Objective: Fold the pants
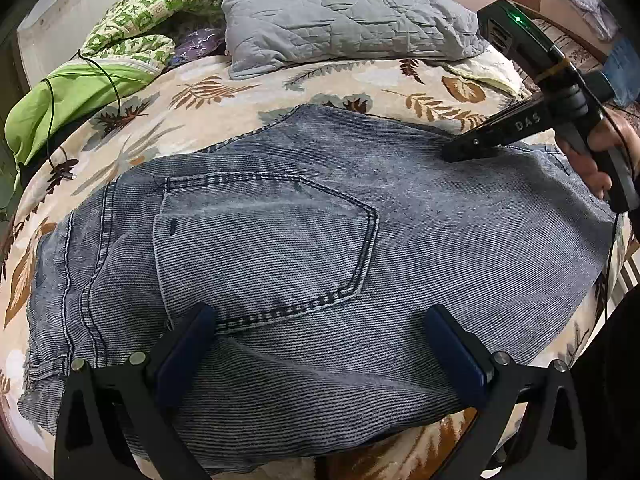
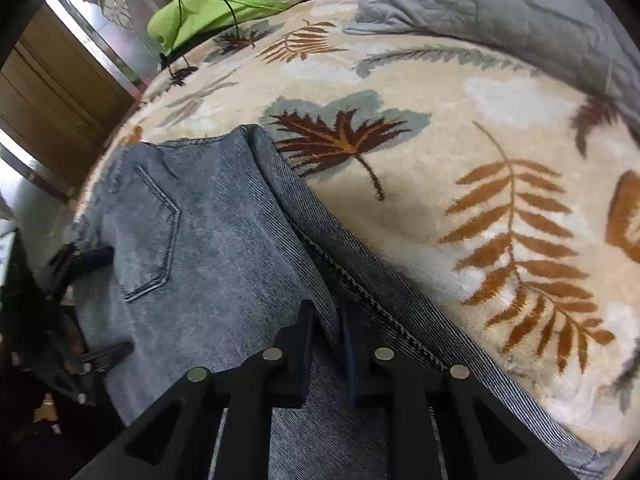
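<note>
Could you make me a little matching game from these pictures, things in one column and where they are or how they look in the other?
Things:
1. jeans
2. grey pillow
3. green cloth
4. left gripper

Descriptions:
A. bunched at the bed's far left corner
B. jaws wide apart
C. spread flat, back pocket facing up
D. lying beyond the jeans at the head of the bed

Pairs: 1-C, 2-D, 3-A, 4-B
</note>
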